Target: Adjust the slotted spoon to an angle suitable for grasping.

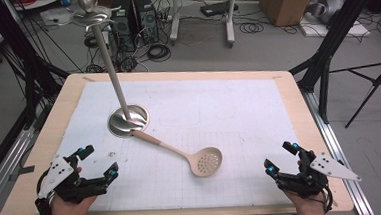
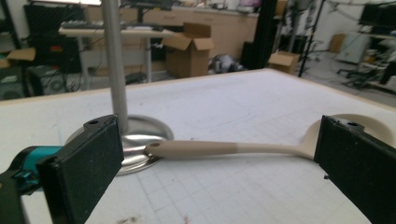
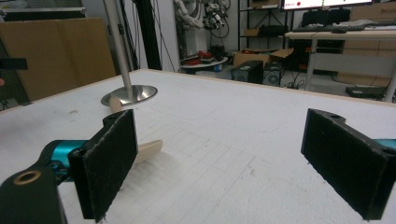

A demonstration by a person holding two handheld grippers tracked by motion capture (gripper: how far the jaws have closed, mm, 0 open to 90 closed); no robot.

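1. We see the beige plastic slotted spoon (image 1: 181, 152) lying flat mid-worktop, handle tip seemingly touching the round steel stand base (image 1: 128, 120), long axis running ten to four o'clock.
2. Left gripper (image 1: 97, 161) sits nearer, spoon at its two o'clock; right gripper (image 1: 281, 158) farther; both jaws apart, empty.

A beige slotted spoon (image 1: 202, 161), its bowl dotted with small holes, lies on a white mat (image 1: 229, 115) printed with a faint grey grid. The mat covers a pale wood tabletop (image 1: 299, 111). A shiny silver stand (image 1: 127, 120) has a round mirror-like base and a matte grey pole. Both the left gripper (image 1: 97, 163) and the right gripper (image 1: 282, 158) are black with teal accents and black jaws; each carries a light grey plate with dark dots.
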